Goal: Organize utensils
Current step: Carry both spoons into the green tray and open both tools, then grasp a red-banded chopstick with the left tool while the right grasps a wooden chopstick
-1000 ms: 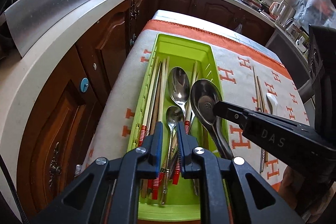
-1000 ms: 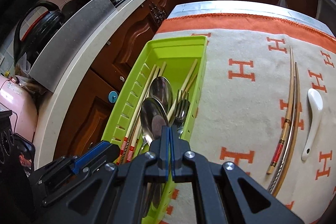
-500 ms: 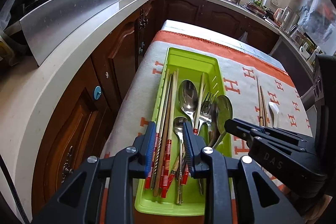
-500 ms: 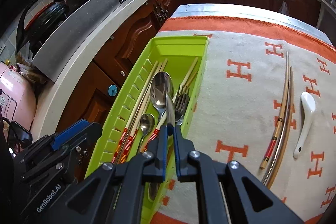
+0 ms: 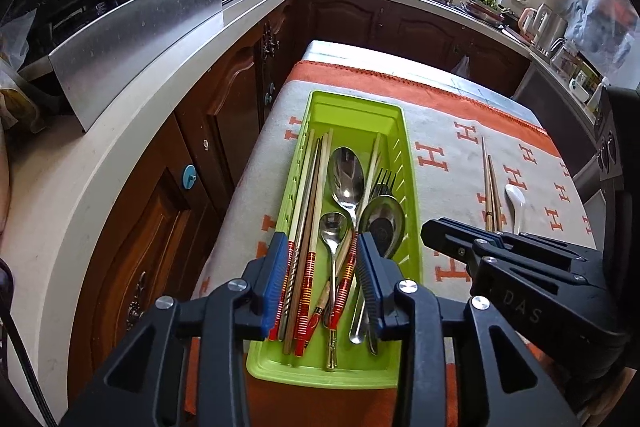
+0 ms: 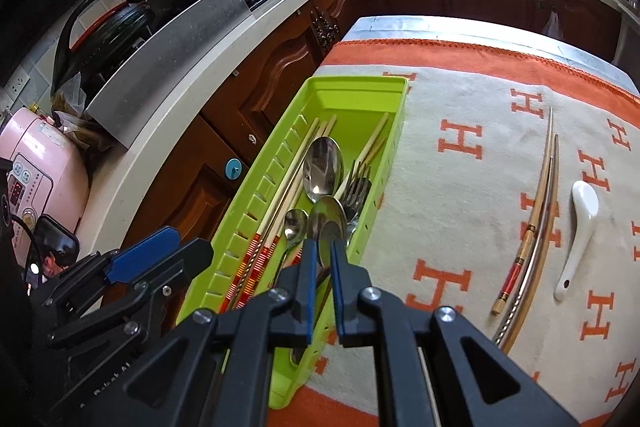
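Two grippers are hovering over tray [image 6: 256, 199], frame center: left gripper [image 5: 323, 259] gaping wide, empty; right gripper [image 6: 322, 259] parted narrowly round big spoon [image 6: 329, 223] — grip unclear, can't tell. Risk: chopsticks [image 6: 536, 219] & white spoon [image 6: 580, 223] at right are lying flat on cloth [image 6: 460, 187], prob slipping when pinched.

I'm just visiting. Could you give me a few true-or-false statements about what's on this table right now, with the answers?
1. The green tray holds spoons, a fork and chopsticks. True.
2. The white ceramic spoon lies inside the tray. False: it lies on the cloth, outside it.
3. Some chopsticks lie beside the white spoon. True.
4. The left gripper is shut. False: its fingers stand apart, open.
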